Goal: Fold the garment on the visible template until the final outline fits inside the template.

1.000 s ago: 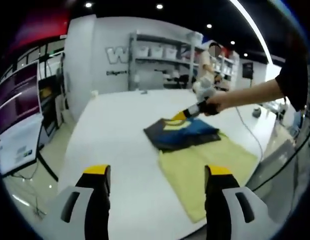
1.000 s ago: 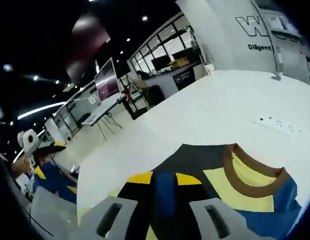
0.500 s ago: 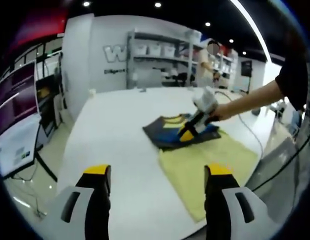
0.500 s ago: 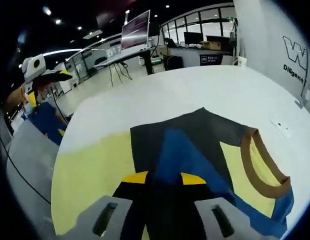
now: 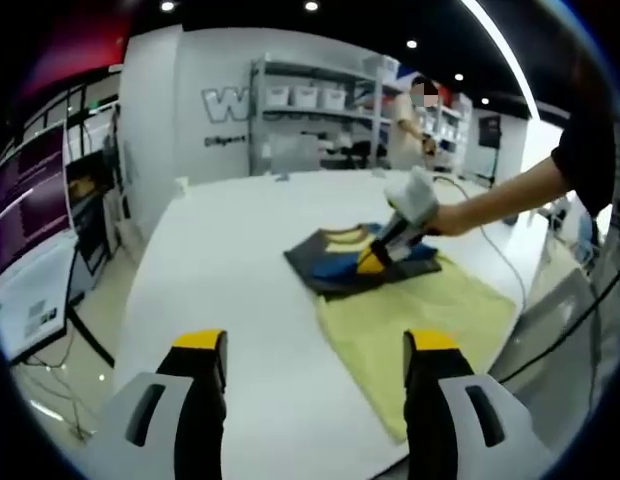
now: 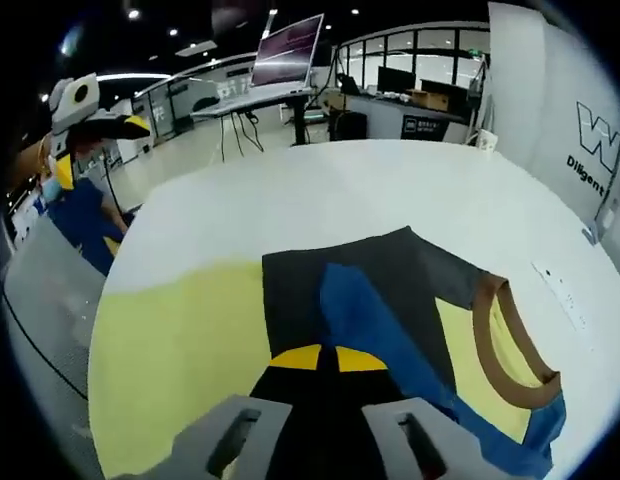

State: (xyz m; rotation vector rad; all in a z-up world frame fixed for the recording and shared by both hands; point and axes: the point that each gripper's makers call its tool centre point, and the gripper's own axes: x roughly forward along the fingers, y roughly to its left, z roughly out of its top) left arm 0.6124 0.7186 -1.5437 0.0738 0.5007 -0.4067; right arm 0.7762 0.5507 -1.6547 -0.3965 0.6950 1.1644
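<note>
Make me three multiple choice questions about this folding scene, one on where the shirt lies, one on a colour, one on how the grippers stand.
1. Where does the folded garment lie?
A. At one end of the yellow template
B. On the floor
C. On a shelf

2. What colour is the garment's collar band?
A. Red
B. Brown
C. White

3. How does the left gripper stand?
A. Shut on the garment
B. Shut on the template
C. Open, apart from the cloth

Answers: 1 A, it overlaps the template's far end on the white table. 2 B, a brown band rims the neck. 3 C, its jaws are spread; the right gripper has its tips together.
</note>
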